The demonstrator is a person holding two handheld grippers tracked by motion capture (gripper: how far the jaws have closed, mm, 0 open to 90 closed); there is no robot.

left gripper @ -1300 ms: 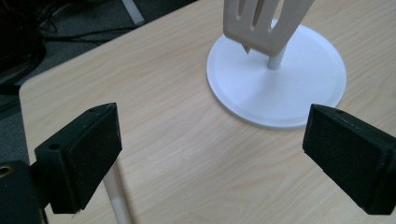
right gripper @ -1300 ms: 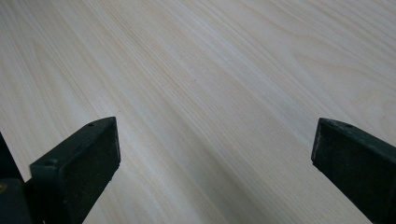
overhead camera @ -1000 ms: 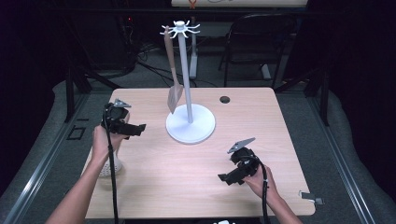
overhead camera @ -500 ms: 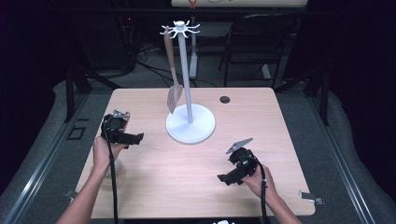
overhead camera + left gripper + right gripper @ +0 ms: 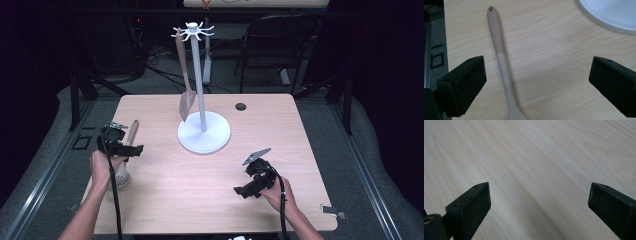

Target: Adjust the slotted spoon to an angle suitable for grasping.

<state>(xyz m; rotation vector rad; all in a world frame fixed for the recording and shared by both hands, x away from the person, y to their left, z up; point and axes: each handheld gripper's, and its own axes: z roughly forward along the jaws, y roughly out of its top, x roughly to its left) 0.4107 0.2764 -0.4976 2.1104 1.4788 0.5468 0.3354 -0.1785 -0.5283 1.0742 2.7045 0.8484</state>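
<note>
Jaws wide astride the spoon (image 5: 503, 67)

Tabletop (image 5: 554, 62) is showing pale wood grain, smooth, matt. Spoon (image 5: 501, 62) handle is looking like smooth matt plastic or silicone, beige shading to grey. Left gripper (image 5: 536, 82) fingers (image 5: 464, 85) are appearing black, matt, finely textured. Stand (image 5: 204, 134) base is reading white, smooth, slight sheen.

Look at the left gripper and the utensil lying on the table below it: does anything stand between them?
Nothing visible does. The left gripper is open above the utensil's handle, which lies flat on the bare table between the jaws. The white stand's base sits off to one side.
</note>
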